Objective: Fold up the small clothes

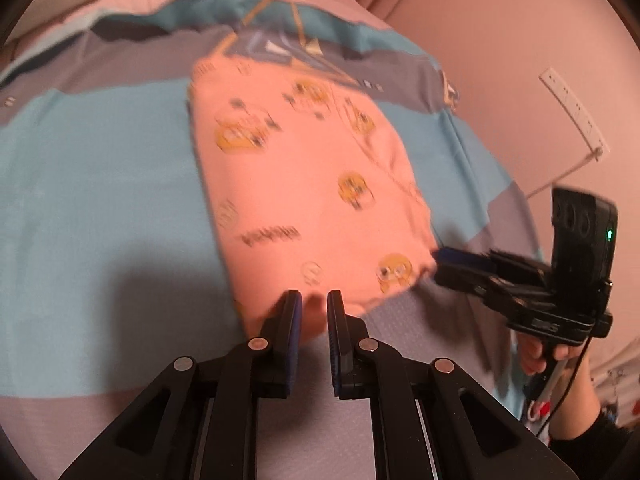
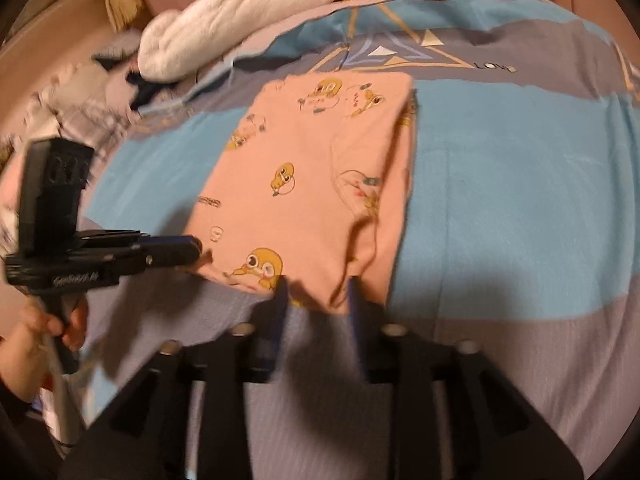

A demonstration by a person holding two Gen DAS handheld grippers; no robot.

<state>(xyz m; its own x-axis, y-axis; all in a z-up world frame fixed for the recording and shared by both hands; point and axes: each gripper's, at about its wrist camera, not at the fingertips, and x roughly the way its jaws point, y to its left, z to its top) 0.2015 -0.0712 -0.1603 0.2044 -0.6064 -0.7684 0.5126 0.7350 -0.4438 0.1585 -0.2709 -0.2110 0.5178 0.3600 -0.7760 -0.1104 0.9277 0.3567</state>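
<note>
Left gripper (image 1: 313, 300): we see it angled down at the near hem of the pink garment (image 1: 304, 184), jaws nearly together, pinching a bit of the hem.
Right gripper (image 2: 318, 288): angled down at the hem's other corner, jaws apart; whether they touch the cloth we cannot tell.
Garment: folded, flat on the bed (image 2: 500, 184).
Hand (image 2: 40, 332): grips the left handle.

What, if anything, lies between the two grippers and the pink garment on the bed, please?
Nothing visible does. The pink garment lies flat on the bedspread, with the left gripper and right gripper both at its near edge; the white bedding sits well behind.
</note>
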